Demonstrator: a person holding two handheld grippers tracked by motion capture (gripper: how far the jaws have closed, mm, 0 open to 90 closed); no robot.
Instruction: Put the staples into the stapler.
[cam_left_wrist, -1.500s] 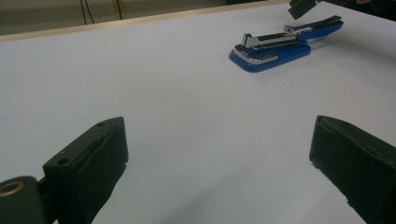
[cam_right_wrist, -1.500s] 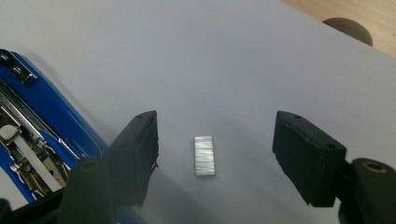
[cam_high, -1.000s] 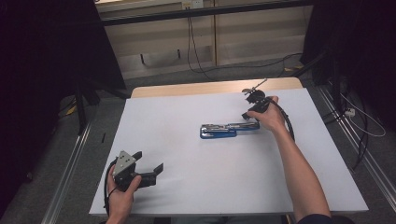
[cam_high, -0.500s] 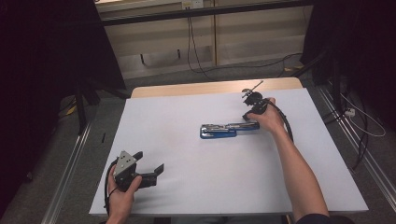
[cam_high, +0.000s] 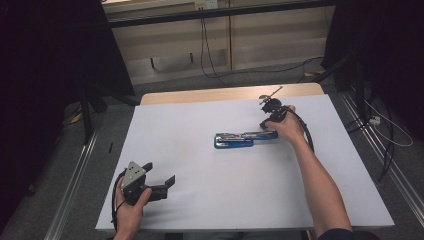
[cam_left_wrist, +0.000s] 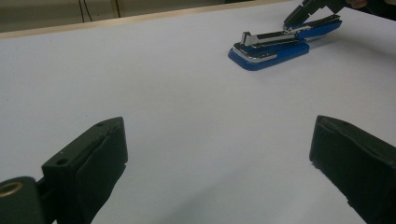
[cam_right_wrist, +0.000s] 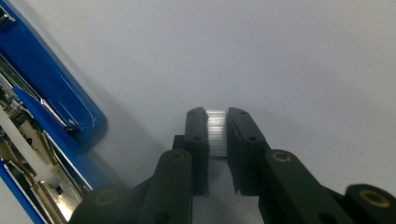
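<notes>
Staple strip (cam_right_wrist: 216, 132), short silvery ridged bar, was clamped between the just-closed jaws of the right gripper (cam_right_wrist: 216, 140), at three o'clock of the opened blue stapler (cam_high: 240, 139) mid-table (cam_high: 200, 210); left gripper (cam_high: 161, 177), at seven o'clock, stood with jaws wide apart.

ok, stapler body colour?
Blue, with silver metal inside; the stapler shows best in the left gripper view.
</notes>
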